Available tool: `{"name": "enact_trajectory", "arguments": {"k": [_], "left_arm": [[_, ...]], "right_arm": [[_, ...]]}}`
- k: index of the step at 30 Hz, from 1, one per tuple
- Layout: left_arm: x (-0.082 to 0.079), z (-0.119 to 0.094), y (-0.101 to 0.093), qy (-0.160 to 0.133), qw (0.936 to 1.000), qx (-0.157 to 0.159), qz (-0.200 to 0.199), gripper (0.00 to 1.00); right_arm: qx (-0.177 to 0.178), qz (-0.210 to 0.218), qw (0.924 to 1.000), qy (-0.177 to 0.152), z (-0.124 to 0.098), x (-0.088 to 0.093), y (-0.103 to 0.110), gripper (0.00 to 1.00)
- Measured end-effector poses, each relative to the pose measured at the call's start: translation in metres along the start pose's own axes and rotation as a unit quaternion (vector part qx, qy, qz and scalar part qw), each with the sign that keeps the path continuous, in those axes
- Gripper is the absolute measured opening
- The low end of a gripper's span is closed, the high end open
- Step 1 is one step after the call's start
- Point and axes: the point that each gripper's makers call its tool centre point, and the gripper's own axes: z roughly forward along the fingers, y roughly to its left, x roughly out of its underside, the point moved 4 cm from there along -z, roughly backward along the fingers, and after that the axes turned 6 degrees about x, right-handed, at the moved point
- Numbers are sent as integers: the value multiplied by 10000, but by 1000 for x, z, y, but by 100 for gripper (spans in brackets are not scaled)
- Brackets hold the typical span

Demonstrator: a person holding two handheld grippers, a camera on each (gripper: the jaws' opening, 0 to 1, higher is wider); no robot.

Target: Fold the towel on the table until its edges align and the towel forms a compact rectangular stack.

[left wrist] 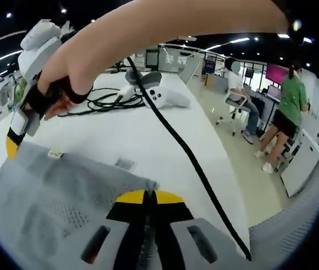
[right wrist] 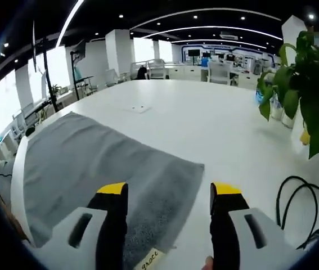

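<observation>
A grey towel (left wrist: 63,197) lies flat on the white table (left wrist: 148,135). My left gripper (left wrist: 148,197) is shut at the towel's near corner, and the cloth appears pinched between its yellow tips. A hand holds my right gripper (left wrist: 13,143) at the towel's far corner, beside a small tag (left wrist: 55,153). In the right gripper view the towel (right wrist: 91,163) spreads to the left over the table (right wrist: 215,124). There my right gripper (right wrist: 169,194) stands open over the towel's near corner, with the tag (right wrist: 148,259) between its jaws.
A black cable (left wrist: 187,152) runs across the table from the hand. Coiled cables (left wrist: 106,101) and a white device (left wrist: 165,95) lie at the far end. Two people (left wrist: 286,112) are beyond the table's right edge. A plant (right wrist: 302,79) and a cable loop (right wrist: 294,197) sit right.
</observation>
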Motion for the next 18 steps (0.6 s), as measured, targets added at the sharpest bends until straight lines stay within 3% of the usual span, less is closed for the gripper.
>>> {"name": "enact_trajectory", "arguments": {"k": [9,13,15,18], "left_arm": [[1,-1,2,-70,9997,120,-216,4],[1,-1,1,-80,9997,142,-201,4],[1,-1,1,-105,9996,143,-240,4],[2,-1,2,-169,9988,184,-414,4]], "right_arm": [[300,307,9990,157,17,8,-11,56],[428,396,9983,79,22,2,-16,48],[658,668,9954,-188,25,-5,-22,45],[740,573,9956,-36,30,-1,-24,37]]}}
